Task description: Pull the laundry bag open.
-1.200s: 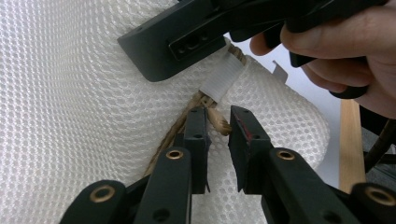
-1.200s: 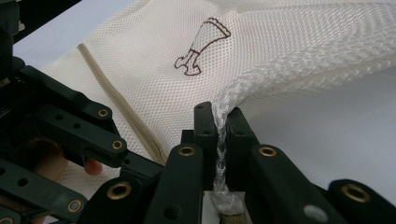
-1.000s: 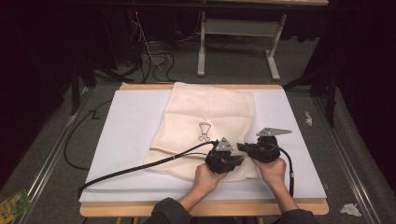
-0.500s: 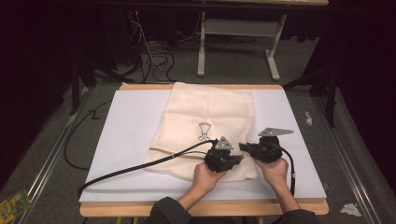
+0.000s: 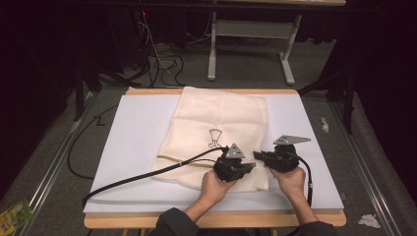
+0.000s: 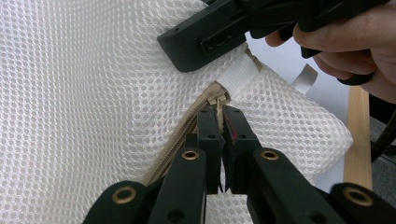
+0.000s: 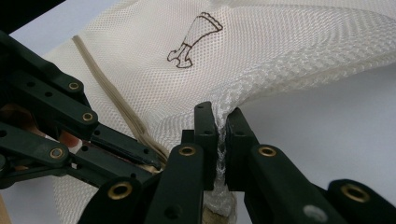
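**High view: mesh bag pinned at the zipper end, both grippers clamped on**

High view has the cream mesh bag [image 5: 221, 132] lying flat on the white sheet [image 5: 137, 142] that covers the table, running from the far edge down toward the near edge, a bit right of centre. Both grippers meet at its near right corner.

The left gripper [image 6: 221, 116] has its jaws pressed together on the zipper pull [image 6: 217, 99], right at the end of the tan zipper [image 7: 112, 105]. The right gripper [image 7: 219, 123] is pinching a bunched fold of mesh just beside it, next to the white fabric tab [image 6: 239, 74].

My read: the right one is anchoring the bag so it won't drag along when the left one tugs the slider down the zipper. Makes sense, floppy mesh needs a counter-hold.
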Available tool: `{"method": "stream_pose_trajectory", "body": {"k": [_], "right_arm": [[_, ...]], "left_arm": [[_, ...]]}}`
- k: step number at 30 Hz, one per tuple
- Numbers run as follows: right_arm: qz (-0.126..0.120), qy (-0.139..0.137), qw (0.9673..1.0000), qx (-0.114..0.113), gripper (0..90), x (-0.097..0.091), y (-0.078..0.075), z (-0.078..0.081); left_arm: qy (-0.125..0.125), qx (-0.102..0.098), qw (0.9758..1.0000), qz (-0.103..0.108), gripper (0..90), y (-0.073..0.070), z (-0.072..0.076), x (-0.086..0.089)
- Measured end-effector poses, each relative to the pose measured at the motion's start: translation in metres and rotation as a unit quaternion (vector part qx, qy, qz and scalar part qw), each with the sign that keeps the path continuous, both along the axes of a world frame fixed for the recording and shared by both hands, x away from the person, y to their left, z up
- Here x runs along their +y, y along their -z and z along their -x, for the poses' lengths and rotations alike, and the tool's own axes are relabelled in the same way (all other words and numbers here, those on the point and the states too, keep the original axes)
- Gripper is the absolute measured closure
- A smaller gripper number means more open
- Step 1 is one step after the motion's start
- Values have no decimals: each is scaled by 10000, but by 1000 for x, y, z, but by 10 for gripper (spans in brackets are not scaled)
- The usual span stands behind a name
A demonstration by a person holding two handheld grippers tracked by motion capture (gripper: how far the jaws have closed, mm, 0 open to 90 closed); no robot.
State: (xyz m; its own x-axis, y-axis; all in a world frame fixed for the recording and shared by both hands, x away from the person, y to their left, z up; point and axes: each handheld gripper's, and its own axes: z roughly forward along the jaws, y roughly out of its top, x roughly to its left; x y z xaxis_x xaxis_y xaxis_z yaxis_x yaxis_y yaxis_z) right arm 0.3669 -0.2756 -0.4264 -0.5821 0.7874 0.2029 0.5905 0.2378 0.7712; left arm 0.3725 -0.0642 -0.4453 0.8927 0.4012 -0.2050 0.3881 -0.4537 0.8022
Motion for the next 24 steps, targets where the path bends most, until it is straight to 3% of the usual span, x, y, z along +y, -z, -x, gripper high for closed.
{"method": "stream_pose_trajectory", "body": {"k": [7, 10, 18, 22, 24], "right_arm": [[64, -19, 10000, 33, 877, -1, 1, 2], [52, -38, 10000, 20, 877, -1, 0, 2], [80, -65, 9999, -19, 878, -1, 1, 5], [71, -56, 10000, -39, 878, -3, 0, 7], [-7, -38, 10000, -57, 878, -7, -3, 7]], "left_arm": [[-12, -8, 10000, -50, 871, -1, 1, 1], [-48, -99, 9999, -66, 871, -3, 3, 1], [-141, 76, 9998, -114, 872, -1, 1, 1], [-219, -250, 9994, -130, 873, -9, 7, 6], [-202, -257, 9994, -137, 873, -15, 7, 10]]}}
